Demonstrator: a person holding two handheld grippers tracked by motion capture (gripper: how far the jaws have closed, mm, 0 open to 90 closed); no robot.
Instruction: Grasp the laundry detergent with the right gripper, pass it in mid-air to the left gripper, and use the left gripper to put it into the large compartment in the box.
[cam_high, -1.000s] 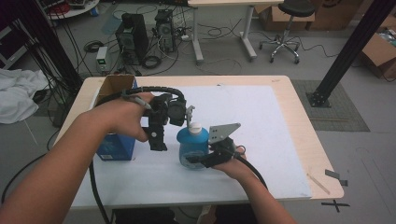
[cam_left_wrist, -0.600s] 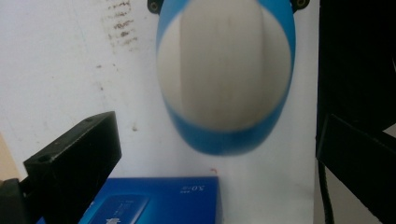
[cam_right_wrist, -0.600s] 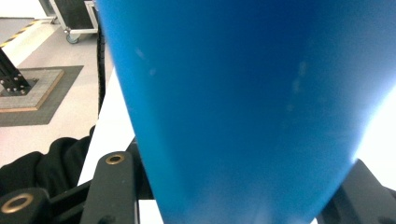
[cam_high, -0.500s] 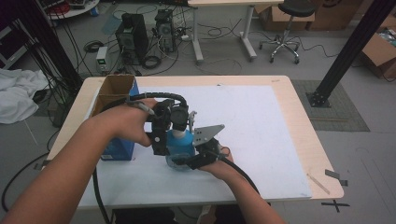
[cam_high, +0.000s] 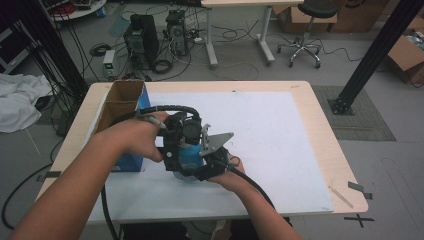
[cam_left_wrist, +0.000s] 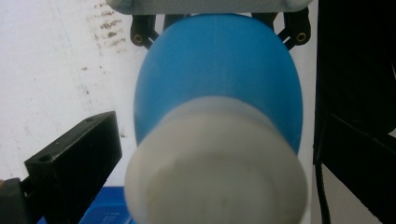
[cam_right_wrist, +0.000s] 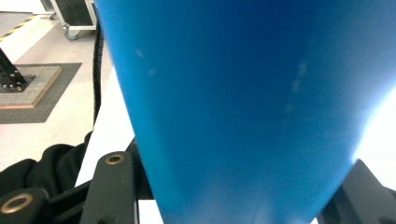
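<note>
Jaws of the right gripper (cam_high: 212, 162) are clamped on the blue bottle (cam_high: 189, 156) body; jaws of the left gripper (cam_high: 181, 142) stand apart around its white cap (cam_left_wrist: 217, 163). Bottle is above the desk (cam_high: 280, 130), beside the cardboard box (cam_high: 120, 107). Judged: hold secured, cap not yet gripped.

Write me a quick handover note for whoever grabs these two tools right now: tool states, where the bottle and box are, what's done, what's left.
Right tool: shut on the blue bottle, gripping its body low down, near the front of the table.
Left tool: over the bottle's white cap, jaws either side of it and apart, not clamped.
Open cardboard box: at the table's left, touched by neither tool.
Done: bottle secured by the right tool.
Left: probably close the left tool on the cap and work it; keep the right grip steady.
</note>
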